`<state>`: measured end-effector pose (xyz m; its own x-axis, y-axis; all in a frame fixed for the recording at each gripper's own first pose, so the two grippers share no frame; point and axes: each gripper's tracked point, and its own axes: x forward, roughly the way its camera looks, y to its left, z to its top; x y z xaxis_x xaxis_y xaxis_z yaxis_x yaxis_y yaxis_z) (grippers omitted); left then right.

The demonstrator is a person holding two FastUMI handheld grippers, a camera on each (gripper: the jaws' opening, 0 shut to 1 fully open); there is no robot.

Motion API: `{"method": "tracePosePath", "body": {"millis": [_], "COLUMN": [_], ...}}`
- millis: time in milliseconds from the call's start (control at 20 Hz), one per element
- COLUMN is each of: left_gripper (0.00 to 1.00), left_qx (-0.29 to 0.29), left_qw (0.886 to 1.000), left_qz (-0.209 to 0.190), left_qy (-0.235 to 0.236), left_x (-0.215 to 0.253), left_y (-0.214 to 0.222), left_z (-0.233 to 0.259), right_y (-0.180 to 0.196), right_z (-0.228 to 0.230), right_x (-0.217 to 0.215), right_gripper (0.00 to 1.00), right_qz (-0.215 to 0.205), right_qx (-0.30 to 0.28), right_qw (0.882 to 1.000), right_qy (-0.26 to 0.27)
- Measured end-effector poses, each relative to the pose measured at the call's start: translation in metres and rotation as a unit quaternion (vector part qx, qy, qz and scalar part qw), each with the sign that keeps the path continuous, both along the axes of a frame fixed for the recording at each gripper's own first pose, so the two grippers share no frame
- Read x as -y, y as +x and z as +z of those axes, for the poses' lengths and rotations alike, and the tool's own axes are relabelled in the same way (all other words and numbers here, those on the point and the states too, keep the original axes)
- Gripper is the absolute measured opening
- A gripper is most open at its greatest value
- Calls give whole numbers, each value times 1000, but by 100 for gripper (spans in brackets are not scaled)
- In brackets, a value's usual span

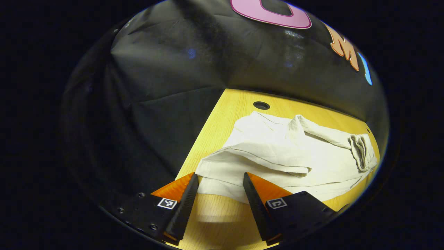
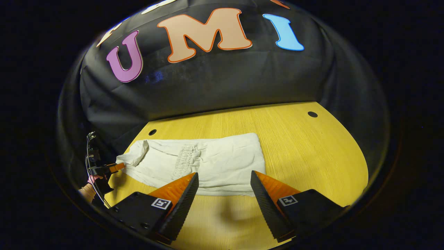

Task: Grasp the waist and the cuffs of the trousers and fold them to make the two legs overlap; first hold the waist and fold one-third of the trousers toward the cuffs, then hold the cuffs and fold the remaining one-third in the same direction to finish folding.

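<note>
The trousers [image 2: 204,163] lay flat on the desk [image 2: 305,149], legs apparently already overlapped, gathered waist [image 2: 187,161] near mid-length in the right gripper view. Your right hand-held gripper [image 2: 223,182] hovered released over the near hem, holding nothing. Your left hand-held gripper [image 1: 220,182] was likewise spread and empty, at the bunched end of the cloth. The thirds fold appeared to be in hand. The next move would call for closing both on one end's edge and carrying it over squarely.
</note>
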<state>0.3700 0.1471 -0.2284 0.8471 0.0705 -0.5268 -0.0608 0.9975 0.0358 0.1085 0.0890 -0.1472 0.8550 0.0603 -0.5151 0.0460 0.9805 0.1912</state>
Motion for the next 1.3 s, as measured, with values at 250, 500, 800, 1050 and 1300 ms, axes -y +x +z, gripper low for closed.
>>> {"method": "tracePosePath", "body": {"millis": [250,500,800,1050,1300], "left_gripper": [31,0,0,0,0], "left_qx": [-1,21,69,101,135], "left_qw": [999,998,993,987,977], "left_qz": [-41,-26,-44,-73,-103], "left_qy": [-21,-47,-82,-102,-129], "left_x": [27,32,73,144,231], "left_y": [8,11,8,3,-4], "left_z": [-1,8,61,105,152], "right_y": [-3,-8,-8,-10,-21], "right_z": [3,8,18,28,33], "right_x": [3,19,38,56,92], "right_gripper": [96,96,96,96,96], "right_qz": [-5,-15,-23,-13,-2], "right_qx": [5,8,23,38,47], "right_qw": [1000,1000,999,999,999], "right_qy": [-2,-10,-3,6,9]}}
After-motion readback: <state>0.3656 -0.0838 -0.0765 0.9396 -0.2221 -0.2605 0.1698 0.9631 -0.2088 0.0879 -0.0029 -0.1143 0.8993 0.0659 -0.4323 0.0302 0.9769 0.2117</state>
